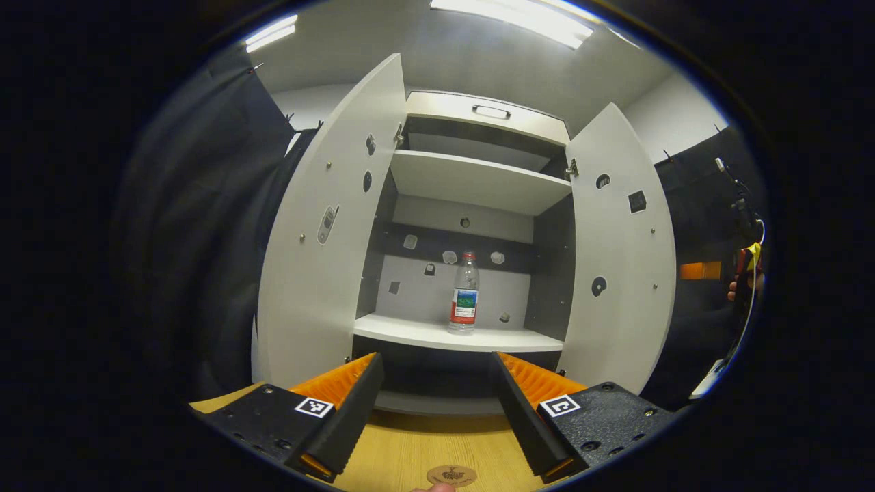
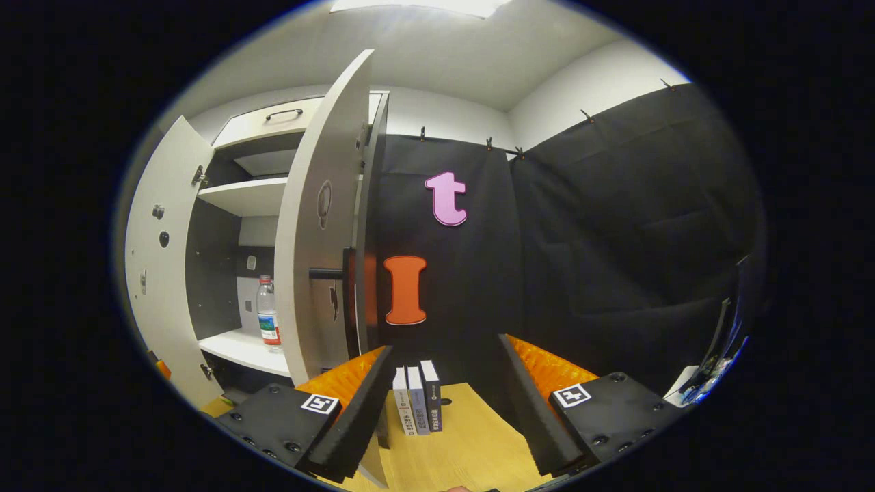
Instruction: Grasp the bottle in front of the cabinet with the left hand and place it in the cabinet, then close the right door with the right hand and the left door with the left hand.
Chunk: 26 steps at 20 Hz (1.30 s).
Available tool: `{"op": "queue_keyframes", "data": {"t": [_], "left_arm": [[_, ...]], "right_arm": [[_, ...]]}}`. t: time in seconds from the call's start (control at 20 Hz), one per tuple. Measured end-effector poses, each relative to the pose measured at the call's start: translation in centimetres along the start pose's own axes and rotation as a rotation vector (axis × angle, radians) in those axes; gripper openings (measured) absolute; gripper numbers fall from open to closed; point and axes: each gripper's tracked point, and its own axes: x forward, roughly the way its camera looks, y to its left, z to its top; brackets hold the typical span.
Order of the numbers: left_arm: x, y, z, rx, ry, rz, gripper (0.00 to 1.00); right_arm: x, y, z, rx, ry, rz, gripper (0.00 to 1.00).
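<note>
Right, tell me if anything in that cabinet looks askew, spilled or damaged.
Nothing stands out. The bottle stands upright on the lower shelf, cap on, no spill around it. Both doors, left and right, hang open and look straight.

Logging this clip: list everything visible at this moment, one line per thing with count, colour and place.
bottle: 1, clear with red cap and red label, upright on the cabinet's lower shelf
cabinet: 1, white with dark interior, at the back of the table
left door: 1, white, open
right door: 1, white, open
books: 3, white, grey and dark, upright on the table right of the cabinet
table: 1, light wood, under both grippers
round badge: 1, brown, near table edge
left gripper: 1, black and orange, open, empty
right gripper: 1, black and orange, open, empty
</note>
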Motion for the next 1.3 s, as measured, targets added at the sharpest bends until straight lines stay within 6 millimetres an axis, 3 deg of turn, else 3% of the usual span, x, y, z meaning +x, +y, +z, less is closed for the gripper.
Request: {"op": "queue_keyframes", "data": {"t": [0.25, 0.3, 0.35, 0.4, 0.55, 0.6, 0.65, 0.9, 1.05, 1.3], "left_arm": [[0.2, 0.6, 0.1, 0.010, -0.006, 0.000, 0.94], [0.2, 0.6, 0.0, 0.008, 0.000, -0.001, 0.94], [0.2, 0.6, -0.2, 0.003, 0.004, -0.002, 0.94], [0.1, 0.5, -0.1, -0.003, 0.003, -0.005, 0.94], [0.6, -0.3, -0.5, -0.025, 0.008, -0.032, 0.94], [0.8, -0.7, -0.6, -0.036, 0.012, -0.043, 0.94], [1.1, -0.9, -0.5, -0.050, 0.011, -0.055, 0.94], [1.6, -1.4, -0.8, -0.071, 0.017, -0.082, 0.94], [1.9, -0.1, -0.8, -0.071, 0.021, -0.056, 0.94], [1.3, 2.8, -0.5, -0.037, 0.014, 0.012, 0.95]], "right_arm": [[0.5, 0.9, -0.1, -0.009, -0.020, -0.012, 0.97], [0.6, 1.0, 0.2, -0.018, -0.027, -0.018, 0.89], [0.5, 1.4, 0.1, -0.021, -0.028, -0.013, 0.88], [0.4, 1.7, 0.0, -0.029, -0.027, -0.006, 0.96], [0.0, 3.1, 0.3, -0.055, -0.027, 0.022, 0.95], [-0.2, 3.7, 0.4, -0.048, -0.024, 0.031, 1.00], [-0.4, 4.3, 0.3, -0.038, -0.022, 0.042, 0.95], [-0.8, 8.7, 0.5, -0.040, -0.023, 0.116, 0.95], [-1.2, 11.9, 0.2, -0.027, -0.021, 0.182, 0.95], [-0.2, 16.9, -0.3, 0.020, -0.015, 0.289, 0.95]]}}
